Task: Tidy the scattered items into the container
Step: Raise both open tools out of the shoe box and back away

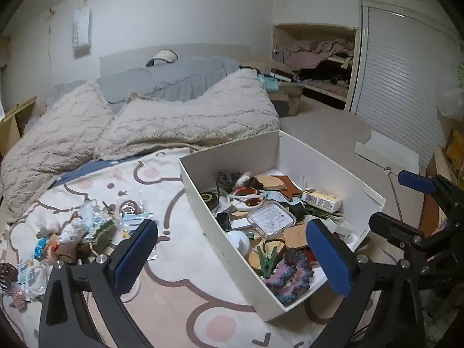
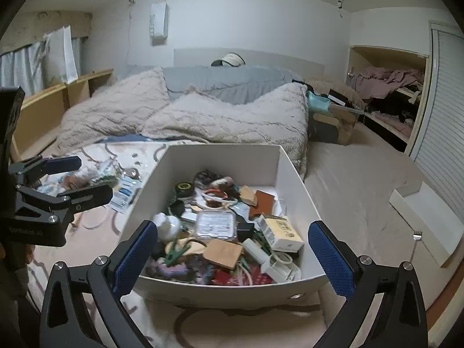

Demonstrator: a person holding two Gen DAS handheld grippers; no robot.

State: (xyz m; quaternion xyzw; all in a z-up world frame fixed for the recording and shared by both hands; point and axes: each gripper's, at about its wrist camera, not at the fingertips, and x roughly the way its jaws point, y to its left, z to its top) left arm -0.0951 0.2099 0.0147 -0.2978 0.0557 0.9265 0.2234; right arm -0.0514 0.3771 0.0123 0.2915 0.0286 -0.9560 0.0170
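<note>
A white box (image 1: 203, 200) (image 2: 232, 287) stands on the patterned bed sheet and holds several small items: a clear plastic case (image 1: 271, 217) (image 2: 214, 224), a green clip (image 1: 268, 259), a yellow carton (image 1: 320, 198) (image 2: 281, 230). A pile of scattered items (image 1: 78, 232) (image 2: 95, 177) lies on the sheet left of the box. My left gripper (image 1: 232, 255) is open and empty, hovering over the box's near left wall; it also shows in the right wrist view (image 2: 75, 179). My right gripper (image 2: 235, 258) is open and empty above the box's near edge, and shows in the left wrist view (image 1: 406, 203).
A fluffy beige blanket (image 1: 174, 116) and grey pillows (image 1: 174, 78) cover the far bed. A white box lid (image 1: 385, 150) (image 2: 426, 203) lies on the carpet at right, by a slatted closet door (image 1: 406, 87). Wooden shelving (image 2: 58, 101) runs along the left.
</note>
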